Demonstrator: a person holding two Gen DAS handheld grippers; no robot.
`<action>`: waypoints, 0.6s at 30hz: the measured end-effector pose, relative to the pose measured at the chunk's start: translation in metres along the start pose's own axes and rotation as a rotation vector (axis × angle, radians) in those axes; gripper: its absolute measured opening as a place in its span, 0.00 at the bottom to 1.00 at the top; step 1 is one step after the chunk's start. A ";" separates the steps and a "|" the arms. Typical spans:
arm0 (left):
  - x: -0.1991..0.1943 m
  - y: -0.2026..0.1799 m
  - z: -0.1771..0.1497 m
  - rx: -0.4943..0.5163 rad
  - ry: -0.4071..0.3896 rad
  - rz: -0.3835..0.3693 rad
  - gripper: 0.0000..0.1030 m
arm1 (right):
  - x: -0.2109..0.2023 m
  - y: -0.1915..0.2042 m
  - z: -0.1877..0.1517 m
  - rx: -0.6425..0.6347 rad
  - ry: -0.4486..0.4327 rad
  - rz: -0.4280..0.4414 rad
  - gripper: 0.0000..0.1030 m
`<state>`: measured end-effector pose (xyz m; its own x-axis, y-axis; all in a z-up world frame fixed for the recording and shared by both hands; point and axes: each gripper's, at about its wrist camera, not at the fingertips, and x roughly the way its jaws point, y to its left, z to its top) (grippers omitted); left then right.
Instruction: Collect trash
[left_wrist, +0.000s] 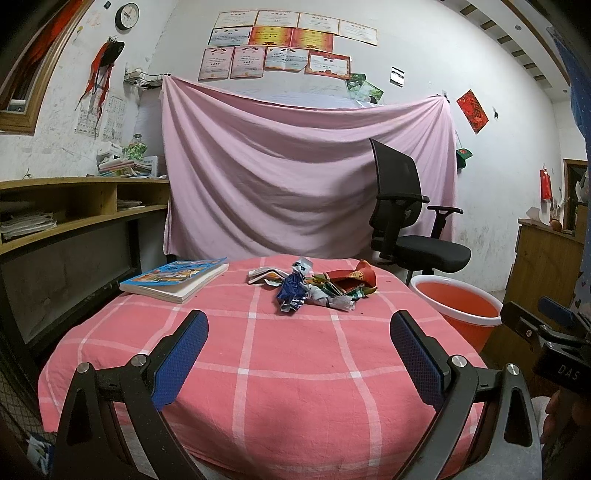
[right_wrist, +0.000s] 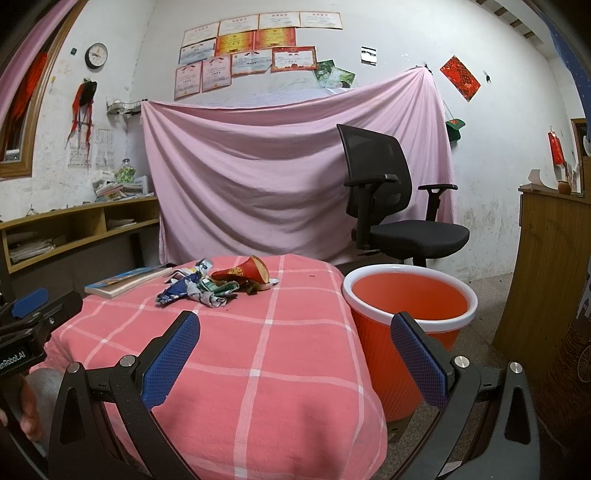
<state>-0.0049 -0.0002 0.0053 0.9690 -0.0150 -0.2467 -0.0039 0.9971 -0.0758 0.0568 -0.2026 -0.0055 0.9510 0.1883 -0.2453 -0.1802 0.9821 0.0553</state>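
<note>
Along the left wall runs a wooden shelf unit (left_wrist: 85, 199) with papers stacked in its cubbies, and a round clock (left_wrist: 127, 15) hangs high above it. Next comes the bench (left_wrist: 295, 369), draped in a pink checked cloth. At its far left corner lies a book (left_wrist: 173, 280) with a blue illustrated cover, flat on the cloth.

The left tongs (left_wrist: 299, 354) hang low over the near edge of the bench, the two blue-padded fingers spread wide and holding nothing. Beyond them, toward the far middle of the bench, sits the trash (left_wrist: 317, 286): a loose heap of crumpled wrappers, a blue and silver one on the near left, green scraps in the middle, and a red and gold paper piece on the far right. The heap lies just right of the book and apart from it.

Behind the bench a pink sheet (left_wrist: 295, 170) is pinned across the wall below rows of certificates.

The right tongs (right_wrist: 295, 350) hover at the bench's near right corner, likewise gaping and empty, one finger over the cloth and the other in front of the orange bin (right_wrist: 406, 306). That bin stands on the floor right beside the bench, white-rimmed. A black office chair (right_wrist: 391, 206) stands behind it.
</note>
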 end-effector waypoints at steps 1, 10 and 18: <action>0.000 0.001 0.000 0.000 0.000 0.000 0.94 | 0.000 0.000 0.000 0.000 0.000 0.000 1.00; 0.000 0.000 -0.001 0.003 0.001 -0.002 0.94 | 0.000 0.000 0.000 0.000 0.002 0.000 1.00; 0.000 -0.001 -0.001 0.003 0.000 -0.003 0.94 | 0.000 0.001 0.000 -0.001 0.003 0.001 1.00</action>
<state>-0.0046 -0.0010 0.0044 0.9689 -0.0175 -0.2470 -0.0007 0.9973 -0.0735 0.0572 -0.2020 -0.0057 0.9501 0.1889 -0.2483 -0.1809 0.9820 0.0547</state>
